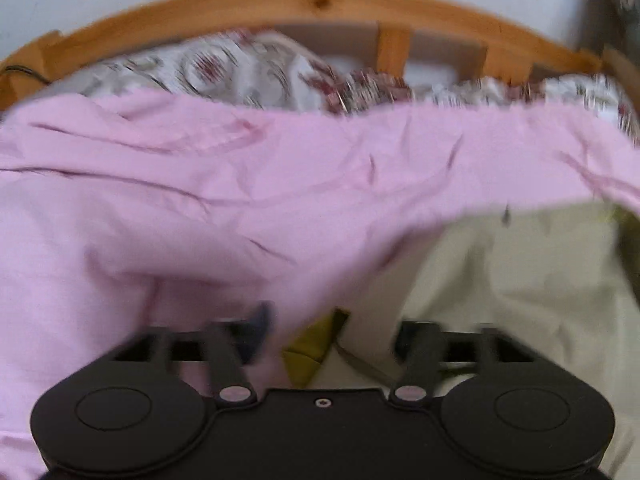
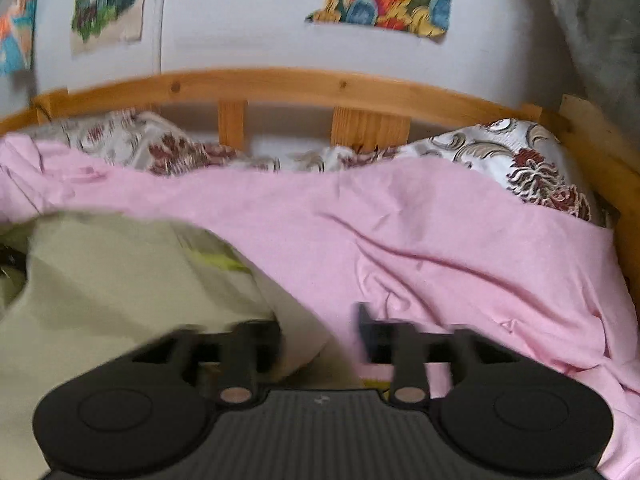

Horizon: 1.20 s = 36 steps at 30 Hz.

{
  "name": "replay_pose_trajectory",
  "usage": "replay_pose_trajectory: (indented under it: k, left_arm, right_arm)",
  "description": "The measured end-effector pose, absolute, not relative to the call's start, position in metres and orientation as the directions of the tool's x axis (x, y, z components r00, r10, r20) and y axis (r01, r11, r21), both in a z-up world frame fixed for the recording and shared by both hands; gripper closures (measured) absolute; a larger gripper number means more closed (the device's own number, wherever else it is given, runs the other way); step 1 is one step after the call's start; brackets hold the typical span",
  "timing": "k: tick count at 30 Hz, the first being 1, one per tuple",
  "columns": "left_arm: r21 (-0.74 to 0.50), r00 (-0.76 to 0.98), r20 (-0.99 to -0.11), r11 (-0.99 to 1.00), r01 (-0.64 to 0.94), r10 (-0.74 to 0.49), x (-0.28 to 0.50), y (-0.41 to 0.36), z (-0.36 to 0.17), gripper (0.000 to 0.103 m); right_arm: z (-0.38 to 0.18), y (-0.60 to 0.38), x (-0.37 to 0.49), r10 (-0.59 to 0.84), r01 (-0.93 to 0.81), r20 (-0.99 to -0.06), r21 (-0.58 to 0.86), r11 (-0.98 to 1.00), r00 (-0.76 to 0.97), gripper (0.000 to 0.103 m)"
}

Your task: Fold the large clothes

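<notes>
**Left wrist, right wrist: both grippers spread, pink garment loose on bed**

Left wrist: left gripper [image 1: 328, 336] jaws apart, gripping nothing. Pink garment [image 1: 224, 184] draped below wooden headboard [image 1: 320, 4], soft, creased, edge overhanging pale sheet [image 1: 520, 280].

Right wrist: right gripper [image 2: 320, 340] spread too, empty. Risk: limp knit bunching, crooked fold.
</notes>
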<state>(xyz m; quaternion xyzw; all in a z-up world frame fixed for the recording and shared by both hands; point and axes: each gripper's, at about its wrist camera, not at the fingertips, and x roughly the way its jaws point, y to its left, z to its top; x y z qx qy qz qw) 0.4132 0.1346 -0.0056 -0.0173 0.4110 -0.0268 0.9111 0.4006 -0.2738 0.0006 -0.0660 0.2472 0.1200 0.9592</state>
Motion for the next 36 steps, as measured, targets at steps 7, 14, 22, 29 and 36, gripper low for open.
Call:
replay_pose_trajectory:
  k: [7,14,22,29,36]
  left_arm:
    - [-0.157,0.821,-0.559,0.987,0.028,-0.112,0.345,0.158,0.028,0.001]
    - [0.182,0.765,-0.636,0.946,0.27,-0.096,0.3,0.106,-0.014,0.002]
    - [0.269,0.742,-0.652,0.963,0.033,0.157,0.326,0.132,-0.028,0.006]
    - [0.1,0.718,-0.688,0.993,-0.057,0.11,0.333,0.182,-0.031,0.004]
    - [-0.06,0.764,-0.645,0.998,-0.011,-0.03,0.296,0.187,-0.01,0.001]
  right_arm:
    - [0.039,-0.291,0.345,0.271,-0.316,-0.406,-0.048,0.947,0.873,0.0]
    - [-0.007,-0.258,0.308,0.186,-0.42,-0.538,-0.353,0.836,0.822,0.0]
    - [-0.03,-0.269,0.351,0.013,-0.218,-0.52,-0.335,0.917,0.854,0.022]
    - [-0.042,-0.341,0.388,-0.134,0.137,-0.571,-0.039,0.99,0.81,0.024]
    - [-0.031,-0.358,0.354,-0.089,0.132,-0.544,0.039,0.991,0.834,0.016]
